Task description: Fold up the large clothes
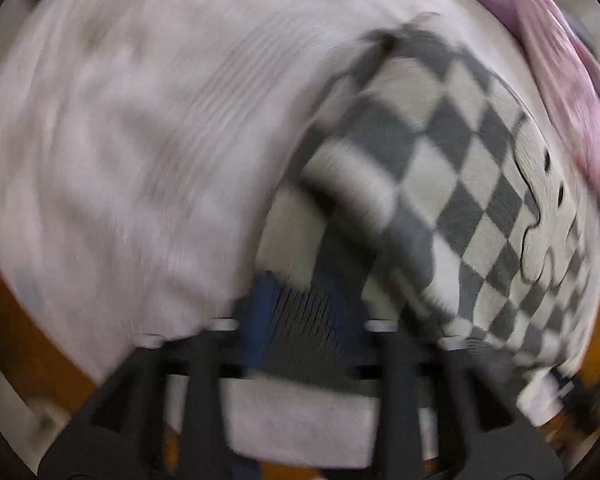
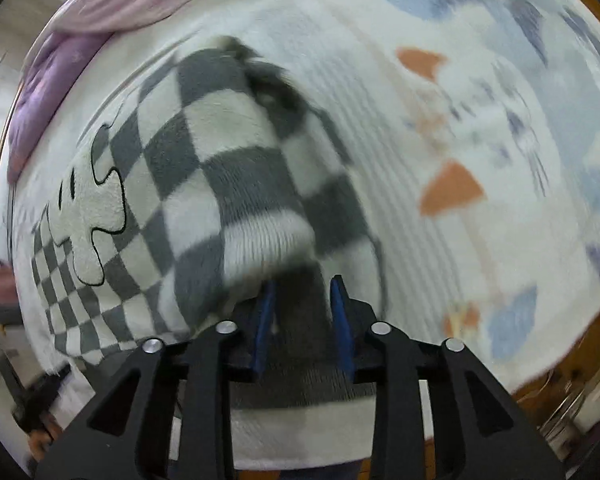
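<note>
Bedspread (image 2: 440, 128) lies bare beside checkered garment (image 2: 204, 168).

We see a bed covered by a white ribbed sheet (image 2: 384, 128), printed on its right part with blue and orange patches. Directly on it lie a grey-and-white checkered fleece garment (image 2: 204, 168) near the middle and, at the far edge, a bunched pink-purple blanket (image 2: 100, 20).

Both wrist views steeply downward, close above the bed; shared checkered sweater (image 1: 452, 168) (image 2: 204, 168) between them
</note>
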`<state>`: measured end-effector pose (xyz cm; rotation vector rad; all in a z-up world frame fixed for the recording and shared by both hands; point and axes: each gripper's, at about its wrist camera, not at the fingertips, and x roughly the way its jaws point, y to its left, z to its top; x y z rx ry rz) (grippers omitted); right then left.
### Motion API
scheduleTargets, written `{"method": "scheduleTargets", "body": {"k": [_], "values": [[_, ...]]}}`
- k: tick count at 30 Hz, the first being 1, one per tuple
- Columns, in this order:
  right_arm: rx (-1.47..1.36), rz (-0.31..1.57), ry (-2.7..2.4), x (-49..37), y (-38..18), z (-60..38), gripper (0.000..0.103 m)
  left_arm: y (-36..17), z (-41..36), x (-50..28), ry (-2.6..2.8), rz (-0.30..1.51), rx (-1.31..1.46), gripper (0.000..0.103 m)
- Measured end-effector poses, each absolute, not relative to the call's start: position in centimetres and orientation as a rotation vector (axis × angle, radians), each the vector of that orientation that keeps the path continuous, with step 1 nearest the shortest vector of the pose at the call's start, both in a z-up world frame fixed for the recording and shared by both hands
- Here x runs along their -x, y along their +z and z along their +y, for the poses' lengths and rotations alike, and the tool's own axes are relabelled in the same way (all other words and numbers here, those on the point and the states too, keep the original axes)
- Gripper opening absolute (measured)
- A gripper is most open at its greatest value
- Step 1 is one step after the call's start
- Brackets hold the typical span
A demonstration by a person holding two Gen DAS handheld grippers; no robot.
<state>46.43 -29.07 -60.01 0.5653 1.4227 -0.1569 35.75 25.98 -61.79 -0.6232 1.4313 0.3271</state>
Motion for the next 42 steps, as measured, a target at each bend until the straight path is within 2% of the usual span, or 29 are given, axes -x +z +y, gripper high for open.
{"method": "scheduleTargets", "body": {"k": [1,5,7,9,10,12,13,14,15,16,17,18,25,31,34,36,38,39,40,42], "values": [[-0.625,1.4,-0.185,-45.6,-59.9,-29.6,0.05,-61.6,26.2,-35.0,0.341,1.411,0.673,0.058],[-0.992,1.296,-0.15,-44.1,-60.5,-30.7,0.053,-61.0,25.8,-34.8,0.295,1.353,0.811,0.059],[-1.182,1.215,-0.146,-44.3,-61.2,-30.6,0.057,-60.9,25.0,-35.9,0.256,1.327,0.842,0.06],[-1.278,1.176,-0.121,-45.1,-61.9,-30.5,0.059,-60.8,24.5,-37.3,0.232,1.307,0.858,0.062],[-1.289,1.176,-0.114,-45.7,-62.2,-30.0,0.059,-60.9,24.0,-38.1,0.235,1.309,0.839,0.067],[-1.227,1.213,-0.131,-47.6,-62.9,-29.2,0.059,-61.9,23.6,-39.4,0.226,1.323,0.809,0.069],[-1.189,1.237,-0.139,-48.6,-63.0,-29.2,0.054,-62.3,23.3,-40.3,0.227,1.337,0.79,0.069],[-1.123,1.276,-0.155,-49.4,-63.3,-28.8,0.033,-63.3,23.4,-41.1,0.262,1.378,0.741,0.069],[-1.088,1.297,-0.142,-50.1,-63.5,-28.4,0.024,-64.2,23.5,-41.6,0.282,1.409,0.722,0.067],[-1.06,1.303,-0.135,-50.6,-63.4,-28.2,0.016,-64.8,23.8,-41.9,0.283,1.413,0.735,0.054],[-1.005,1.305,-0.124,-51.3,-62.6,-27.9,0.014,-65.1,23.9,-42.1,0.269,1.412,0.744,0.031],[-0.956,1.314,-0.112,-51.6,-62.1,-27.6,0.013,-65.2,23.8,-42.3,0.251,1.43,0.737,0.012],[-0.793,1.311,-0.043,-50.4,-57.7,-27.3,0.012,-59.8,23.8,-40.7,0.167,1.404,0.631,0.011],[-0.748,1.425,-0.121,-48.9,-63.9,-27.4,0.012,-63.7,23.5,-39.1,0.209,1.487,0.612,0.011],[-0.698,1.461,-0.169,-49.3,-66.8,-26.6,0.014,-65.9,23.2,-39.1,0.249,1.513,0.578,0.012],[-0.682,1.474,-0.189,-49.9,-67.1,-26.1,0.015,-66.3,22.9,-39.5,0.261,1.516,0.558,0.015],[-0.677,1.5,-0.206,-50.9,-66.7,-25.9,0.02,-66.3,22.5,-40.0,0.25,1.523,0.54,0.019],[-0.677,1.512,-0.22,-51.2,-66.1,-25.9,0.025,-66.2,22.4,-40.1,0.235,1.521,0.553,0.024],[-0.661,1.516,-0.232,-51.4,-65.2,-25.9,0.034,-65.7,22.7,-40.0,0.221,1.518,0.564,0.04],[-0.591,1.504,-0.238,-52.0,-62.9,-25.6,0.036,-64.8,22.1,-40.7,0.195,1.505,0.57,0.059]]}}
